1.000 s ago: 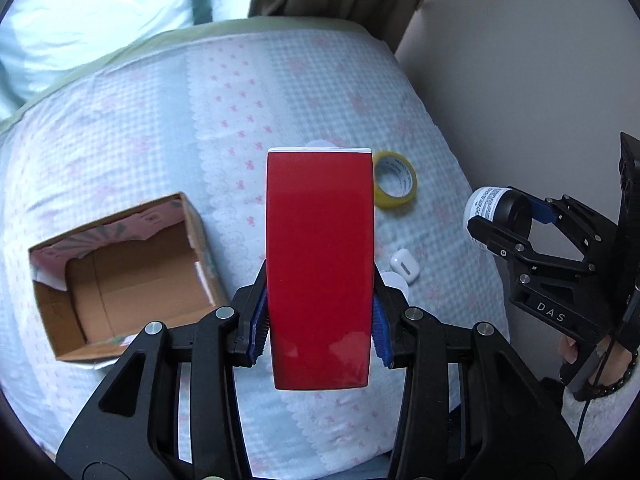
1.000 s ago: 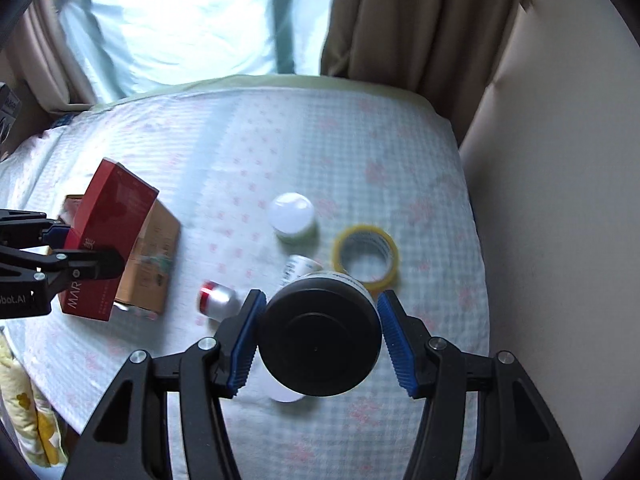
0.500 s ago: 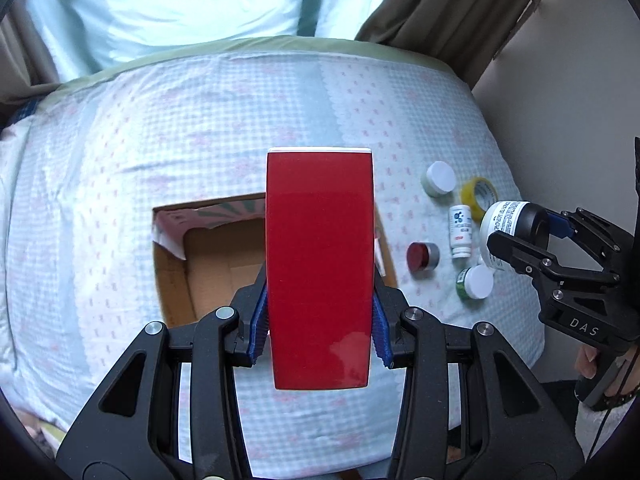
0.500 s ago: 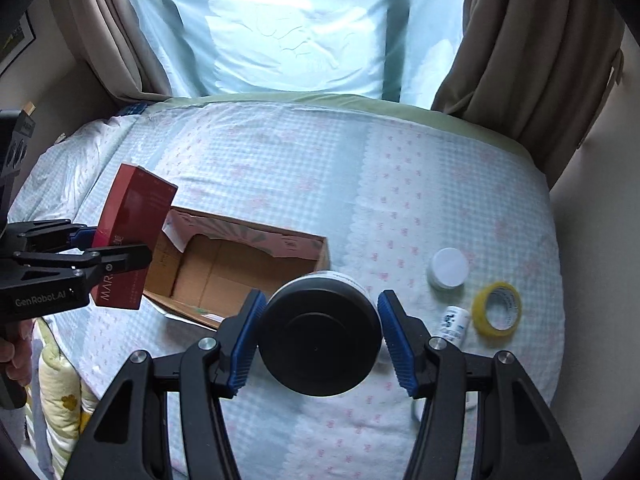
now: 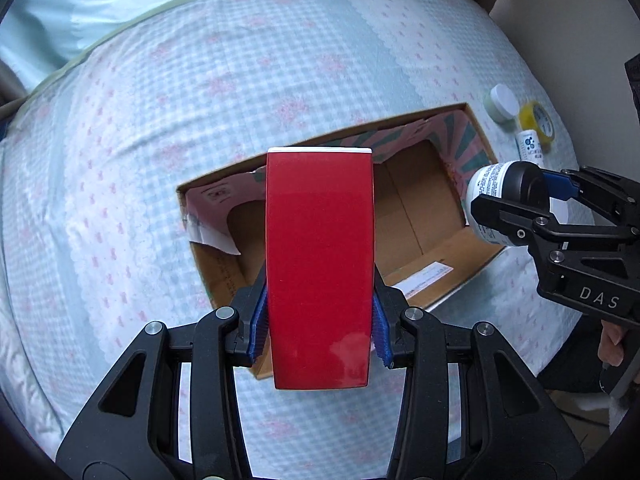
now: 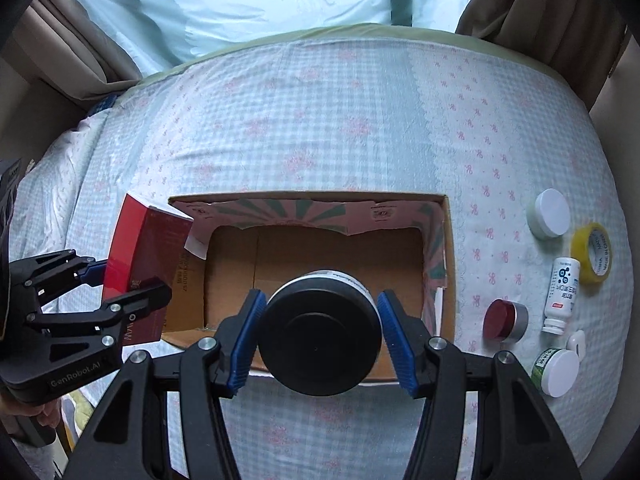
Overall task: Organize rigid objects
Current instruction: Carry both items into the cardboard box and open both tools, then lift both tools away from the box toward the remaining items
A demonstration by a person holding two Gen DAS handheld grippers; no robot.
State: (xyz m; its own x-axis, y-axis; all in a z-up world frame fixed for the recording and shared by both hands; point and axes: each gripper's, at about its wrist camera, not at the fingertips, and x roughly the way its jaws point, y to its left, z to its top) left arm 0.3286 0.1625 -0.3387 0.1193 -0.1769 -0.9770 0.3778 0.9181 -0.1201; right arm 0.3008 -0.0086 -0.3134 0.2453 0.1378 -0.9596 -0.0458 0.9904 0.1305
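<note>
A second ago the cardboard box (image 6: 448, 264) lay off to the lower left of the left wrist view; now it fills the middle of both views, so both loads have been carried over its open top and look ready to lower in.

The left gripper (image 5: 320, 328) is clamped on the one red carton (image 5: 320, 264), hanging over the box's left half. The right gripper (image 6: 320, 336) is clamped on the one black-lidded jar (image 6: 320, 344), above the box's near edge.

Still on the bedspread (image 6: 320, 120), at the right of the right wrist view (all outside the box): two white-lidded pots (image 6: 549, 218) (image 6: 557, 372), one yellow tape roll (image 6: 596, 252), one small white bottle (image 6: 562, 296), one red-lidded tin (image 6: 505, 320), and a small white thing (image 6: 577, 341) I cannot identify.
</note>
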